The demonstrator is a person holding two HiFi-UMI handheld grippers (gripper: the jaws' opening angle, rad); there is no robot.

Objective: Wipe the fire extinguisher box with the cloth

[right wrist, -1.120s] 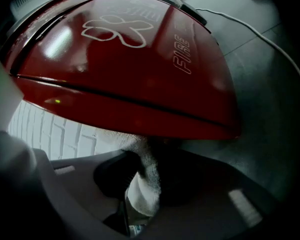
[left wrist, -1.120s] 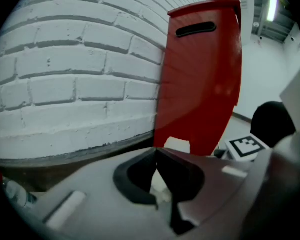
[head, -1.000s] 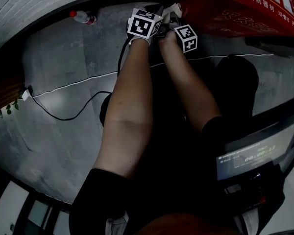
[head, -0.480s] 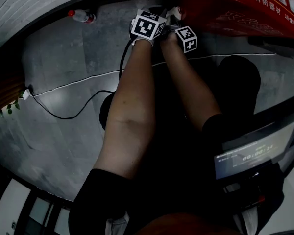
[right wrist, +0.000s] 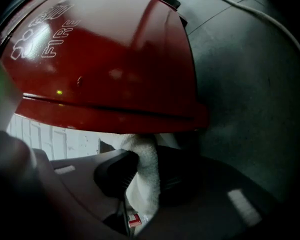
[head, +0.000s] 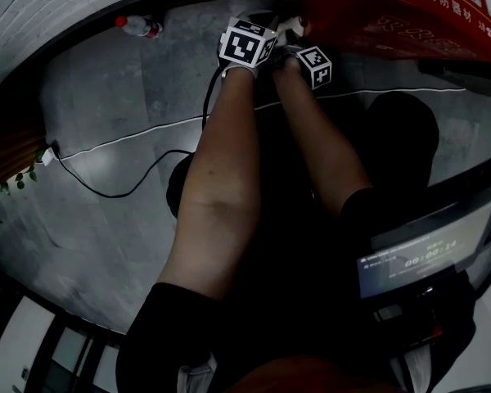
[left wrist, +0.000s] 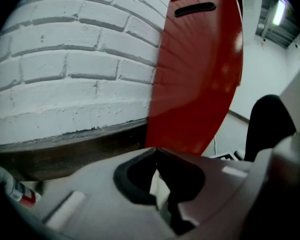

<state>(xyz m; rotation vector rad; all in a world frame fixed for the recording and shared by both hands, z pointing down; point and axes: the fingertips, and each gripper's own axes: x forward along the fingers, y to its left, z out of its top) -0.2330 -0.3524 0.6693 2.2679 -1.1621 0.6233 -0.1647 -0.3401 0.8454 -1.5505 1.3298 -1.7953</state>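
The right gripper has crept slightly rightward. It pinches the cloth against the lower edge of the box. The left gripper, jaws together, points along the box's side.

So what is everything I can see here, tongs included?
fire extinguisher box: one, red, against the wall, just ahead of both tongs
cloth: one, white, at the box's edge
bottle: one, pale with a red cap, on the floor by the wall
white cable: one, across the floor
black cable: one, looping on the floor
brick wall: one, white, beside the box
floor: grey
screen: one, dark with lit digits, lower right
arms: two, bare, stretched forward
left tongs: grey, closed; a pale sliver between them, unidentifiable
right tongs: dark, closed on the cloth
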